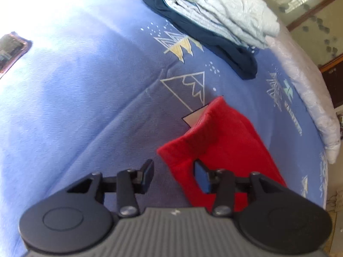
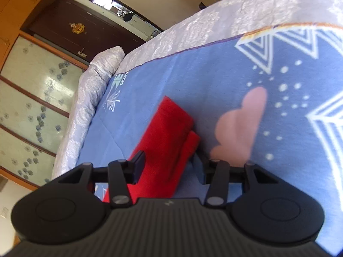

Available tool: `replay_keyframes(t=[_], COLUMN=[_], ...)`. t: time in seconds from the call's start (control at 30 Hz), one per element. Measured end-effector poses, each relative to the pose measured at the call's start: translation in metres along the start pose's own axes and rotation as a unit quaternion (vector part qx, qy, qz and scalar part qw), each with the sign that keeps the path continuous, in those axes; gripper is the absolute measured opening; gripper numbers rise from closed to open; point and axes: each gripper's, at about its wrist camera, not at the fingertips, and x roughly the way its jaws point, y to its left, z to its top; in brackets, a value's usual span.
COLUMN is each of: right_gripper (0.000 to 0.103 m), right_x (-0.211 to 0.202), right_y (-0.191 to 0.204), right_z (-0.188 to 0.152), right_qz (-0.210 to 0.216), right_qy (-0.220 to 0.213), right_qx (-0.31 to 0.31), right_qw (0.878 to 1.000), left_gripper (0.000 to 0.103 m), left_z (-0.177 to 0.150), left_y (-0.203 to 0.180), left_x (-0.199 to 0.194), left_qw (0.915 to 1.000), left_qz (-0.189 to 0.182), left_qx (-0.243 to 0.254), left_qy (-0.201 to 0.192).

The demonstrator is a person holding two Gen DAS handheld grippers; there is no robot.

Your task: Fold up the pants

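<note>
The red pants (image 1: pixel 227 141) lie folded into a small bundle on the blue patterned bedspread (image 1: pixel 85 98). In the left wrist view my left gripper (image 1: pixel 174 174) is open, just above the bundle's near left corner, its right finger (image 1: pixel 202 180) over the red cloth. In the right wrist view the same red bundle (image 2: pixel 167 141) lies between the open fingers of my right gripper (image 2: pixel 169 169), which hovers over its near end. Neither gripper holds the cloth.
A pile of folded clothes, pale grey (image 1: pixel 225 10) on dark navy (image 1: pixel 214 42), sits at the far side of the bed. A white quilt (image 2: pixel 193 30) edges the bed. A wardrobe with frosted doors (image 2: pixel 32 98) stands beyond.
</note>
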Motion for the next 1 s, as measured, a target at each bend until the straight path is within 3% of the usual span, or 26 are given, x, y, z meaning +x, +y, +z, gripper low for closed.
replay_keyframes(t=[0.03,0.1,0.23,0.37,0.5,0.67,0.73,0.8,0.87,0.93,1.0], right_gripper=[0.049,0.015,0.013,0.013,0.013,0.013,0.021,0.045,0.046,0.054,0.061], right_x=[0.002,0.007,-0.005,-0.028,-0.041,-0.018,0.0,0.024,0.035,0.015,-0.004], right_y=[0.001,0.003,0.013,0.073,0.146,0.203,0.212,0.212,0.204,0.197,0.188], right_z=[0.0,-0.001,-0.004,-0.018,-0.063,-0.16,-0.204,-0.244,-0.266,-0.262,-0.241], right_qz=[0.003,-0.003,0.017,0.063,0.138,0.191,0.181,0.159,0.131,0.158,0.184], right_qy=[0.002,0.007,-0.014,-0.024,0.001,0.102,0.143,0.211,0.25,0.222,0.221], right_qx=[0.004,0.006,-0.001,-0.117,-0.238,-0.329,-0.361,-0.402,-0.442,-0.458,-0.43], right_qw=[1.0,1.0,1.0,0.991,0.961,0.919,0.904,0.877,0.852,0.846,0.856], left_gripper=[0.041,0.041,0.04,0.04,0.04,0.04,0.04,0.04,0.041,0.043,0.049], left_z=[-0.003,-0.009,-0.021,-0.023,-0.028,-0.057,-0.072,-0.088,-0.1,-0.109,-0.114], left_y=[0.003,0.008,0.018,0.003,-0.043,-0.118,-0.142,-0.162,-0.178,-0.191,-0.204], left_x=[-0.008,-0.023,-0.053,-0.072,-0.063,-0.02,0.001,0.023,0.04,0.052,0.063], left_qw=[1.0,0.9998,0.9987,0.9959,0.9887,0.9746,0.9691,0.9641,0.9603,0.9562,0.9546], left_qz=[-0.006,-0.013,-0.046,-0.089,-0.142,-0.177,-0.18,-0.175,-0.162,-0.156,-0.15], left_qx=[-0.004,-0.008,-0.016,0.004,0.048,0.123,0.144,0.16,0.179,0.195,0.201], left_qy=[-0.006,-0.011,-0.014,-0.02,-0.001,0.06,0.089,0.119,0.141,0.153,0.161])
